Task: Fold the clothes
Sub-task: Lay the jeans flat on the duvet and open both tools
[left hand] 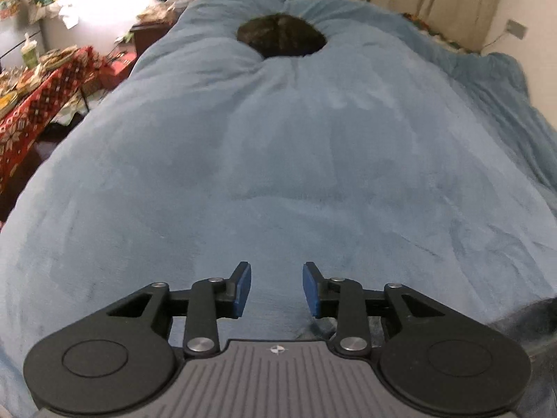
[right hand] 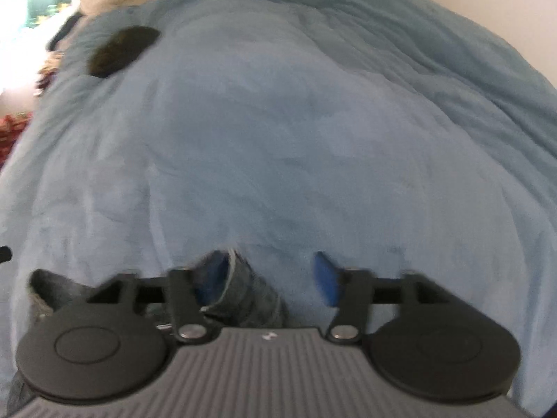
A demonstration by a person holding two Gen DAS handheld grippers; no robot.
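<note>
The left hand-held gripper (left hand: 276, 289) hangs over the bed with its blue pads apart and nothing between them; only blue blanket (left hand: 278, 174) shows in the gap. The right hand-held gripper (right hand: 275, 278) has its jaws wide apart too, and a dark grey garment (right hand: 243, 296) lies bunched at its left pad, draped against that finger but not pinched, since the other pad stands clear of it; the view is blurred, so whether cloth clings to the pad cannot be told. The same grey cloth seems to show at the lower right edge of the left wrist view, so it probably lies between the two hands, right beside the right one. It appears to run crosswise under both tools, though most of it is hidden. Far up the bed, well apart from both, sits a dark rounded bundle (left hand: 281, 36), perhaps clothing already folded.
</note>
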